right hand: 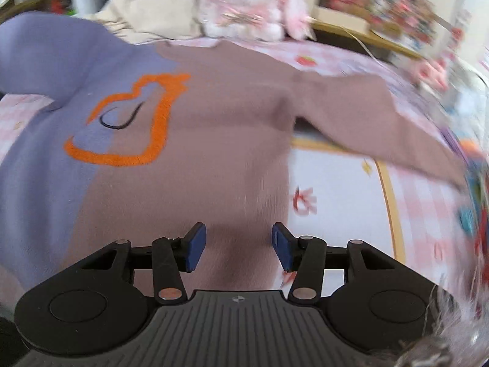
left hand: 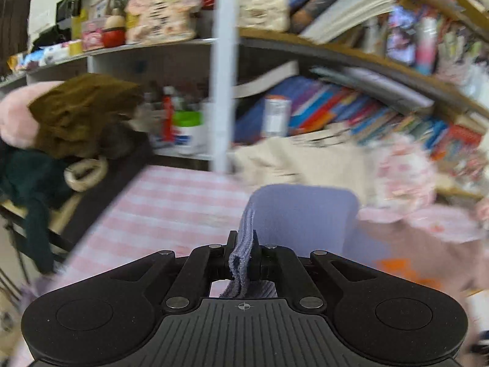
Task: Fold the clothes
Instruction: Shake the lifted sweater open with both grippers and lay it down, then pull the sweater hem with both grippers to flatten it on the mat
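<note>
— Pinched tight in our left gripper (left hand: 243,257), right under the lens, we are holding the ribbed lilac cuff (left hand: 241,244) of the sweater (right hand: 189,140); just beyond the jaws that sleeve is folding over in a soft hump above the pink checked cloth (left hand: 171,202).

— And our right gripper (right hand: 238,246)?

— We are hanging it over the mauve body of the sweater with the jaws standing partly spread and nothing between the blue pads (right hand: 195,246). Ahead of them and to the left we are seeing the orange outline motif (right hand: 131,128); off to the right the mauve sleeve (right hand: 366,116) is lying stretched out flat.

— How are we judging the knit?

— Soft, limp and light, so it will sag wherever we are not carrying it. We are thinking the far cuff of that flat sleeve or the hem edge is the better hold, since a pinch mid-body would only bunch it.

— Beyond the sweater?

— A plush rabbit (right hand: 250,9) is sitting past the collar beside a cream cloth bag (left hand: 299,159). Farther off, left of the held cuff, the shelves (left hand: 336,52) are carrying books (left hand: 321,110), a woven handbag (left hand: 262,6) and small jars; what is inside those, blur is hiding from us.
</note>
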The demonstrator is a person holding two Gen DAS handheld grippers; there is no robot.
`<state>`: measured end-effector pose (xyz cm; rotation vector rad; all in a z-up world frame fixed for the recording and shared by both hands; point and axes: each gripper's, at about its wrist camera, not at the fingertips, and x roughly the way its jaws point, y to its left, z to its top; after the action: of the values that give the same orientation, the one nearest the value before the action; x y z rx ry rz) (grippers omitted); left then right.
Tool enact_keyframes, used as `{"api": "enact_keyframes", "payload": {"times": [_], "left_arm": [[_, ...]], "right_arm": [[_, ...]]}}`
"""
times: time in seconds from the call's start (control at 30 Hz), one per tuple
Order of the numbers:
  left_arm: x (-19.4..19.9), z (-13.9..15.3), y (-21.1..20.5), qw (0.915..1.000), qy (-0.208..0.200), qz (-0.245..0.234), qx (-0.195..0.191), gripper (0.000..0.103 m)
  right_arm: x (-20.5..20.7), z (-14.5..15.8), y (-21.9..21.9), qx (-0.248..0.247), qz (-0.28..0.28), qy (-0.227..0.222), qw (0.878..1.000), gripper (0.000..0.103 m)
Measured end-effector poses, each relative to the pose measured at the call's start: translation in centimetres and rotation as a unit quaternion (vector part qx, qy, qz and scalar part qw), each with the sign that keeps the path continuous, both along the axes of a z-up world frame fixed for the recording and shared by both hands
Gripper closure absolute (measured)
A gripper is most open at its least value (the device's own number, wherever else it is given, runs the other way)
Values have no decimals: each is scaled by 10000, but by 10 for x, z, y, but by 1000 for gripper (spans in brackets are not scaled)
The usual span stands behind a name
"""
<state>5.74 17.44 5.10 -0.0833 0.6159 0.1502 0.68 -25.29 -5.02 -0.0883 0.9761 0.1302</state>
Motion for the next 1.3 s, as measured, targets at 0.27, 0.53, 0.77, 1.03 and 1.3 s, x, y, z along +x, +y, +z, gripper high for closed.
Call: {"api": "enact_keyframes", "payload": {"times": [0.27,0.53,0.77,1.03,1.3], "left_arm": [[48,-60,110,9957,887,195,201,100],[62,-84,130,9914,1263,149,313,87],[25,-65,140,9942,923,180,526,40],[-35,-81,76,9852,967,-955,-1049,38],[-52,-133,-23,9645,1509,-1709,-1334,41]], "right_arm": [[-24,-3,26,-447,-947,-9,9945,56],[-29,-2,29,-364,-1387,187,9895,55],[-26,-2,36,-458,-1333,254,9897,55],[-28,-3,31,-345,-1241,182,9915,54],[-40,-3,6,-133,-1478,155,9888,54]]}}
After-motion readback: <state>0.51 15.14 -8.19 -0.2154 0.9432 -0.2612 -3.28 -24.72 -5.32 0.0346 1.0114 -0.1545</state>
